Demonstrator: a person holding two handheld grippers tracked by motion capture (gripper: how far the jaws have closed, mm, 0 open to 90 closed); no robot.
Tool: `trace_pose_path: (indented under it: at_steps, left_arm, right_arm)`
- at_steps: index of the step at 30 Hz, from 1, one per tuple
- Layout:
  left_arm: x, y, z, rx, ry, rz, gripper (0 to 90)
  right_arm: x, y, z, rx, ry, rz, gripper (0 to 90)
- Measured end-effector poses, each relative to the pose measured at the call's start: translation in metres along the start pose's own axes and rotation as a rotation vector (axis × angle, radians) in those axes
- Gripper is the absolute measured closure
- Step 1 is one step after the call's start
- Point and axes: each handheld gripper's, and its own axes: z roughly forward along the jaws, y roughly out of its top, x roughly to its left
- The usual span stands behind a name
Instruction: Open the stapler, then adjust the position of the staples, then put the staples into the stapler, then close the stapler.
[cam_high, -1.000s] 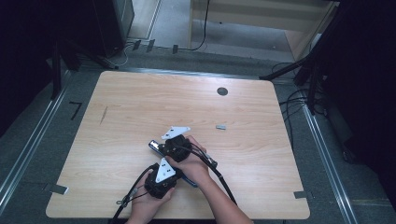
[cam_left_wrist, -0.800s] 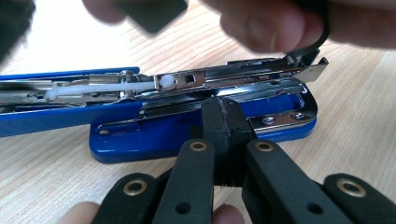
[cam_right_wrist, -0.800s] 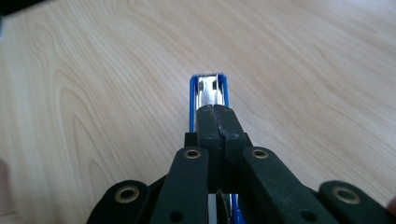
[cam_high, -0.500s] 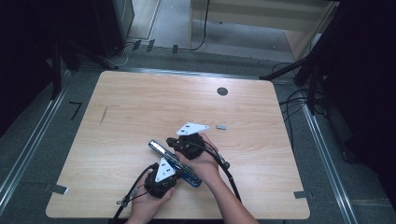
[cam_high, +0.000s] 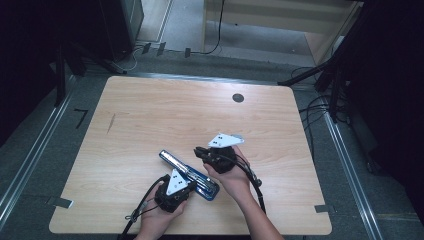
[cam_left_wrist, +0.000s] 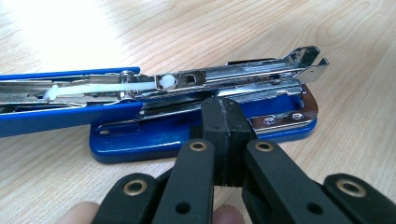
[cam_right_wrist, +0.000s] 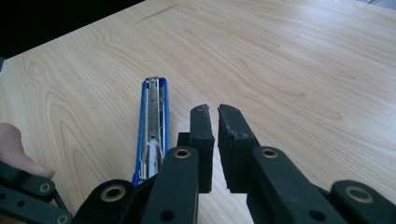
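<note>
The left gripper (cam_high: 186, 186) sits nearest the person, low over the table (cam_high: 150, 125), its jaws pressed together with nothing between them. In the left gripper view the closed tips (cam_left_wrist: 226, 122) rest right against the near edge of the blue stapler (cam_left_wrist: 205, 109), at the end of the base by the metal hinge; whether they press down on it cannot be told. The stapler lies folded open and flat: its blue base just beyond the tips, the silver staple channel above it, and the blue top arm stretching away to one side.

A little farther out, the right gripper (cam_high: 201, 151) hangs just beside the stapler's middle, apart from it. Its jaws have just been opening and now stand slightly parted with nothing between them. In the right gripper view the stapler's open arm (cam_right_wrist: 153, 123) lies just beyond and beside the tips (cam_right_wrist: 216, 112), pointing away from them.

Far past both grippers, a small dark round disc (cam_high: 238, 98) sits near the table's far edge.
</note>
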Motion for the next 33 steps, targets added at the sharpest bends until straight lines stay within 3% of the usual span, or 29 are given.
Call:
trace_pose_path:
  at_steps: [16,22,26,33]
  left_arm:
    - [0.000,0.000,0.000,0.002,0.001,-0.001,90.0]
    - [0.000,0.000,0.000,0.003,-0.003,-0.002,90.0]
    - [0.001,0.000,0.000,0.004,-0.004,-0.001,90.0]
    - [0.000,0.000,0.000,0.003,-0.001,-0.001,90.0]
  right_arm:
    - [-0.032,-0.017,-0.042,-0.056,-0.109,0.060,85.8]
    - [-0.054,-0.024,-0.063,-0.095,-0.183,0.132,90.0]
    - [-0.068,-0.034,-0.072,-0.094,-0.231,0.173,90.0]
    - [-0.080,-0.045,-0.070,-0.065,-0.267,0.185,90.0]
